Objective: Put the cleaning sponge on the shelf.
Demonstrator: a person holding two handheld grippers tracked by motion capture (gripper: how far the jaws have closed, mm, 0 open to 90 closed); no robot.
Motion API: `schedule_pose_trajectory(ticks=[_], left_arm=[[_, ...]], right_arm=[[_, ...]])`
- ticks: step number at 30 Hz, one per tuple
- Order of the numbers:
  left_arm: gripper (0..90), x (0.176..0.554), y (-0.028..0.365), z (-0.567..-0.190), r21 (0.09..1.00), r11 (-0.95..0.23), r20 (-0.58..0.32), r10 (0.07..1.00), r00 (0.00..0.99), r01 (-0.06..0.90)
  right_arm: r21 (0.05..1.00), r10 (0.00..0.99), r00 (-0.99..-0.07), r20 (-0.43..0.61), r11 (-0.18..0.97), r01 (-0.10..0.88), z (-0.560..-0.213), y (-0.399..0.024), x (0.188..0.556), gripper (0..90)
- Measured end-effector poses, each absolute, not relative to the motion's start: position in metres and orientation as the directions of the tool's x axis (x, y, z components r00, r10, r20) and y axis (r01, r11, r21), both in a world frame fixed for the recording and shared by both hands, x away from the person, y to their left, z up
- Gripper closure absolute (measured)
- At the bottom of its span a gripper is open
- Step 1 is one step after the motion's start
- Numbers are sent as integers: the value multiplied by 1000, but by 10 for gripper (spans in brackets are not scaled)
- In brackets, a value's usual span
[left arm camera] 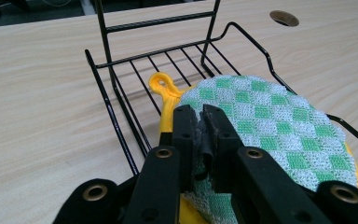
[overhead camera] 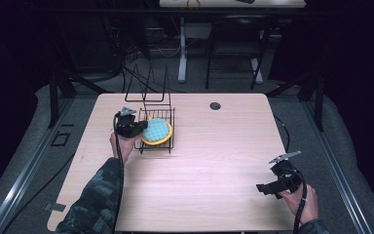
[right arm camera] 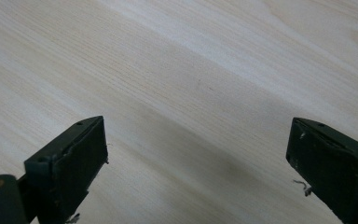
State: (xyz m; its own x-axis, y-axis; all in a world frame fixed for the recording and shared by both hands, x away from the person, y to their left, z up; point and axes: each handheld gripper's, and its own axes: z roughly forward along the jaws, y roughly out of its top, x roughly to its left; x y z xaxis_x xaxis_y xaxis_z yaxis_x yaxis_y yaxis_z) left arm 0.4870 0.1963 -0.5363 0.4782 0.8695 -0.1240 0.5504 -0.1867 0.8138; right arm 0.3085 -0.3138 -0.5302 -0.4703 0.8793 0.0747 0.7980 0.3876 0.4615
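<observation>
A black wire rack (overhead camera: 161, 113) (left arm camera: 107, 101) stands on the left half of the wooden table (overhead camera: 214, 161). In it lies a yellow round mat with a loop (overhead camera: 152, 142) (left arm camera: 167, 91), and a green-and-white checked cloth (overhead camera: 156, 129) (left arm camera: 270, 121) rests on top of that. My left gripper (overhead camera: 139, 127) (left arm camera: 201, 112) reaches in from the rack's left side, its jaws nearly together and pinching the cloth's near edge. My right gripper (overhead camera: 265, 190) (right arm camera: 196, 149) hovers low over bare wood near the front right, jaws wide apart and empty.
A tall wire frame rises from the rack's far side (overhead camera: 148, 83). A round cable hole (overhead camera: 215, 106) (left arm camera: 284, 17) sits in the table near its far edge. Dark floor, cables and another desk's legs lie beyond.
</observation>
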Motion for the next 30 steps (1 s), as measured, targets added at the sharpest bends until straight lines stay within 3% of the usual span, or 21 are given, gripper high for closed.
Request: schedule_pose_trajectory(ticks=[3,12,22,30], left_arm=[[783,487,198,-535,812,-196,-121,865,487,550],[474,486,202,-535,814,-168,-144,869,474,556],[216,474,211,-520,821,-141,-158,876,456,554],[148,457,223,-508,833,-145,-142,876,460,534]], right_arm=[[460,879,-470,74,388,798,-530,-314,308,46],[461,880,-470,74,387,798,-530,-314,308,46],[465,880,-469,73,386,797,-529,-315,308,46],[465,881,-467,76,382,798,-529,-314,307,45]])
